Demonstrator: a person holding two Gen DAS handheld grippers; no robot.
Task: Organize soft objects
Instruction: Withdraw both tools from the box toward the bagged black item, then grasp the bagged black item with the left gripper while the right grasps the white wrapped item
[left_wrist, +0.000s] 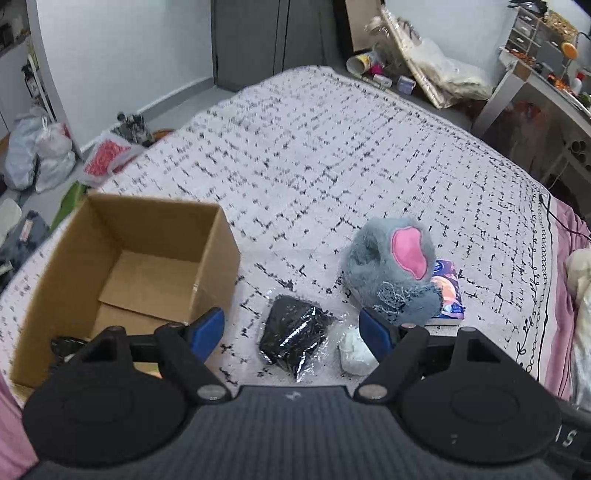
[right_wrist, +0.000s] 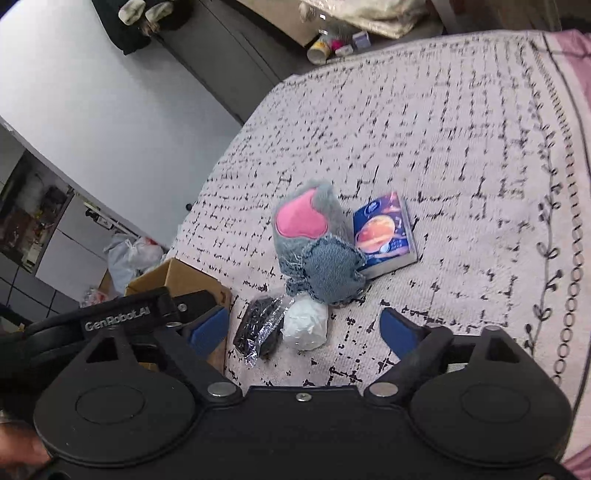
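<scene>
A grey plush toy (left_wrist: 391, 269) with a pink patch lies on the patterned bed cover; it also shows in the right wrist view (right_wrist: 314, 243). Next to it lie a black item in clear plastic wrap (left_wrist: 293, 338) (right_wrist: 258, 330), a white soft bundle (left_wrist: 356, 352) (right_wrist: 306, 326) and a blue tissue pack (left_wrist: 448, 295) (right_wrist: 386, 234). An open cardboard box (left_wrist: 122, 273) (right_wrist: 173, 277) stands at the left. My left gripper (left_wrist: 291, 328) is open above the black item. My right gripper (right_wrist: 304, 328) is open above the white bundle.
The bed cover (left_wrist: 332, 158) stretches far ahead. Plastic bags (left_wrist: 37, 151) and clutter lie on the floor at the left. A desk (left_wrist: 546, 85) stands at the far right, a dark cabinet (left_wrist: 273, 37) behind the bed.
</scene>
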